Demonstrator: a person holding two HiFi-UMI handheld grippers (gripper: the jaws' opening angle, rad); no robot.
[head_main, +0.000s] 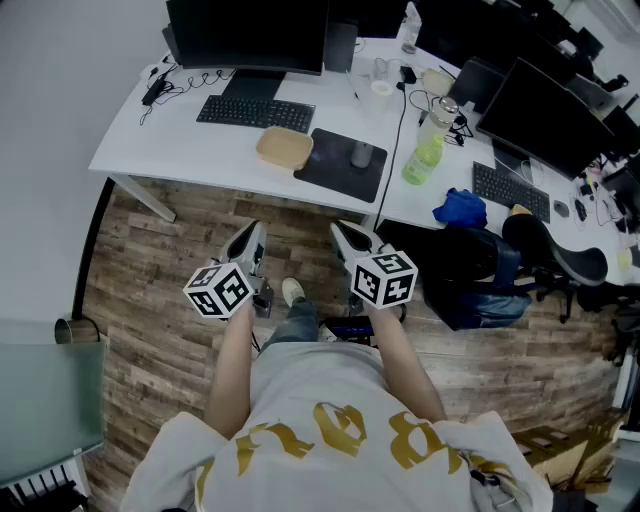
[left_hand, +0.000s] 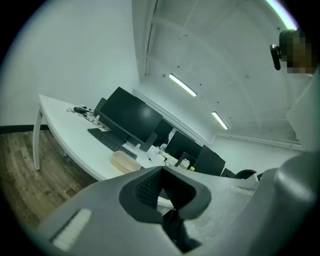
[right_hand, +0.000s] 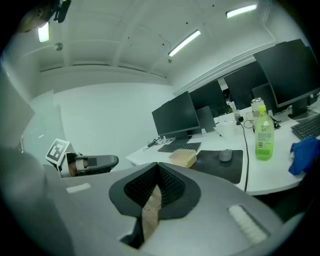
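1. The left gripper (head_main: 250, 238) and right gripper (head_main: 345, 238) are hovering low before the person, over the wooden floor (head_main: 150, 270). Each has its jaws pressed together on nothing.
2. The tan container (head_main: 285, 148) is sitting nearest, at twelve o'clock on the white desk (head_main: 170, 150), just beside the mouse pad (head_main: 335, 175).
3. Reaching it, I judge, is calling for parted jaws and height above the desk edge.
4. Open floor is lying at nine o'clock, while a dark chair (head_main: 460, 265) is crowding three o'clock.

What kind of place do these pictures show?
Most likely an office. Long white desks carry several black monitors and keyboards. A black office chair stands by the right desk, on a wood-look floor.
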